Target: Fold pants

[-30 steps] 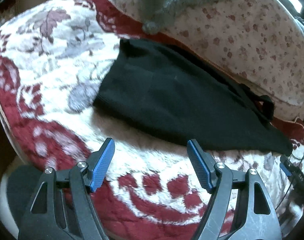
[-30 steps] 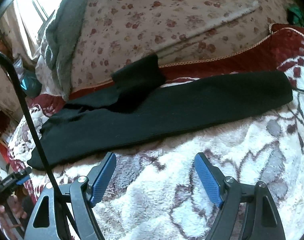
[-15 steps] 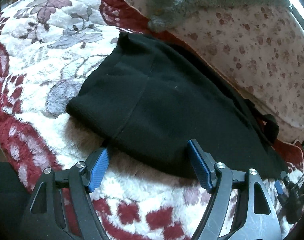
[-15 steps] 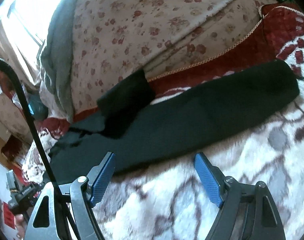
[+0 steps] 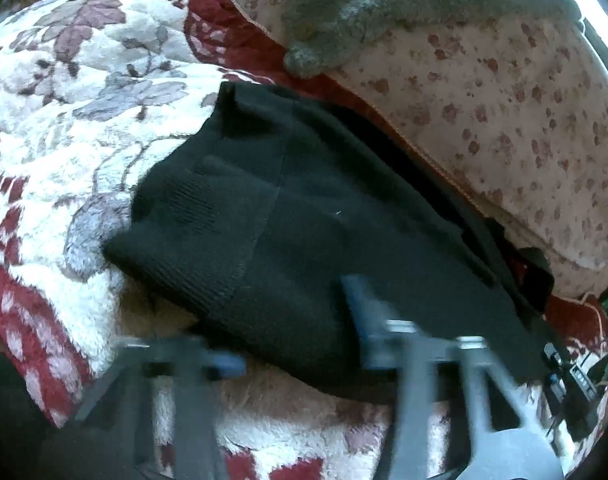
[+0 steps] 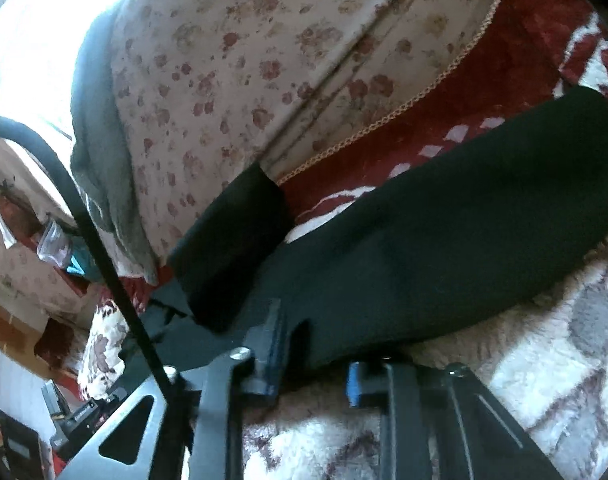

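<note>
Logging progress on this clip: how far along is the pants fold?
Early. Done: the black pants lie lengthwise on the fleece blanket, legs apparently stacked. In hand: the left gripper straddles the near edge by the waistband, blurred; the right gripper has narrowed at the near edge further along. Left: no crosswise fold is visible yet.

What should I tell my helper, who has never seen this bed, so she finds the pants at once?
Start from the fluffy white and red floral blanket covering the bed. Along its far edge, below the pale flower-print quilt and the grey fleece garment, lie the long black knit pants. They are the only plain black cloth among patterned bedding.
</note>
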The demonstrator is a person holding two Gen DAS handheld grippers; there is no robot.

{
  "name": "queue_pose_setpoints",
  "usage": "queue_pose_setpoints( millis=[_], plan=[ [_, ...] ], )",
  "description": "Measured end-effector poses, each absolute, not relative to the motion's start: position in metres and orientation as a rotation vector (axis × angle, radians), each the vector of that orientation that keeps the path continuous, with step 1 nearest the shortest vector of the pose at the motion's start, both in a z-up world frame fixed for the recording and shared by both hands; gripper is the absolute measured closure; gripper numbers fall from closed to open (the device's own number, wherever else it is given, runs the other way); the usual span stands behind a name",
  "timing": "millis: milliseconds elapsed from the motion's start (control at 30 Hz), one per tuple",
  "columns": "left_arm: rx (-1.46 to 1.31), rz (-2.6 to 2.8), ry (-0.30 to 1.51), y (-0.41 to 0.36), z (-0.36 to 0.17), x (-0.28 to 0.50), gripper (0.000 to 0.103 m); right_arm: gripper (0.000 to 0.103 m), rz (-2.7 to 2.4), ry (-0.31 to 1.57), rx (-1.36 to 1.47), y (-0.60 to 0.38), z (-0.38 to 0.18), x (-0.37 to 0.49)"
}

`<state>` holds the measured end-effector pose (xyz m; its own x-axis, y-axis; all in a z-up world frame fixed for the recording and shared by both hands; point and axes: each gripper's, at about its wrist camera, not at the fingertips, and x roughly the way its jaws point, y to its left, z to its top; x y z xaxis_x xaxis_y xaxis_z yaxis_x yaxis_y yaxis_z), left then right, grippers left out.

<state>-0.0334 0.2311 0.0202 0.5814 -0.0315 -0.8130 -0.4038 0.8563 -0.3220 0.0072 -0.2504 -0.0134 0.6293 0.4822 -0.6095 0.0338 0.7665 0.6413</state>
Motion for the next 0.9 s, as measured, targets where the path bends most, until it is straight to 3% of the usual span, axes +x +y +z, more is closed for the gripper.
queue_pose_setpoints(
  millis=[67,300,600,900],
  plan=[
    [-0.518,0.211,0.936,0.233,0.019,-0.031,0.085,0.092,0.290,0.855,0.639,-0.247,-0.010,0.006],
    [-0.470,0.158,0.914,0.239,0.036,-0.029,0.092,0.095,0.310,0.838,0.589,-0.241,0.003,-0.005],
    [-0.434,0.107,0.889,0.272,0.060,-0.033,0.093,0.095,0.369,0.839,0.533,-0.215,0.030,-0.038],
    [-0.427,0.139,0.927,0.309,0.046,-0.052,0.093,0.095,0.423,0.894,0.549,-0.176,0.022,-0.078]
  ],
)
